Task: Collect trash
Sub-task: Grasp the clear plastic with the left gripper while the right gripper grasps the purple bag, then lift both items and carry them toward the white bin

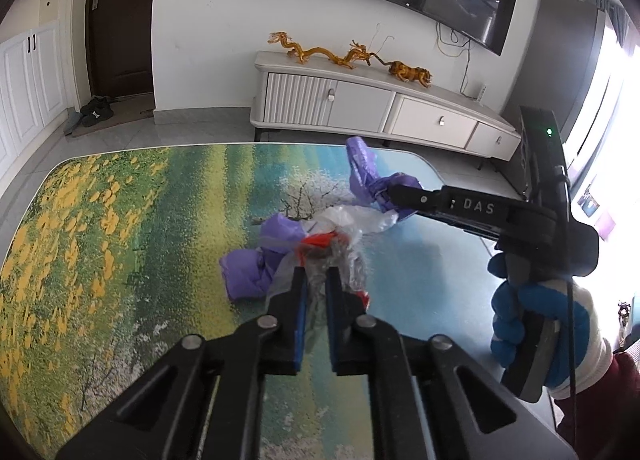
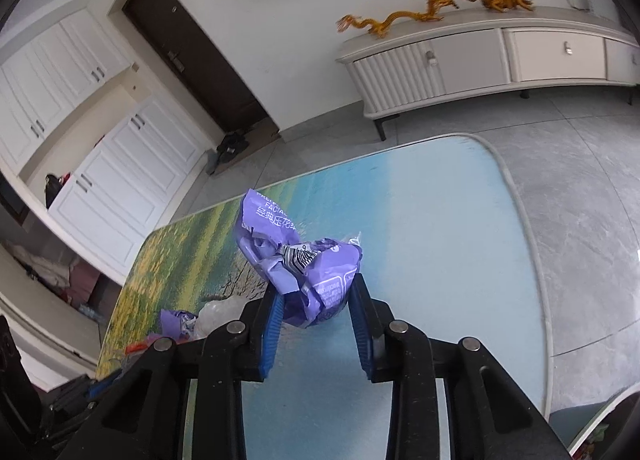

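Left jaws: left gripper [image 1: 316, 280] pinched nearly together on a crumpled clear plastic wrapper with red print [image 1: 340, 236].
Right jaws: right gripper [image 2: 316, 296] part-way closed, blue pads pressing both sides of a crumpled purple tissue-pack wrapper [image 2: 308, 264].
Trash place: both pieces on the landscape-printed surface [image 1: 120, 219]; from the clear wrapper, the held purple one lies at 2 o'clock.
Loose piece: another crumpled purple plastic wrapper [image 1: 248, 272] at 8 o'clock, touching the clear one.
Hand: blue-and-white gloved hand [image 1: 536, 324] grips the right handle.
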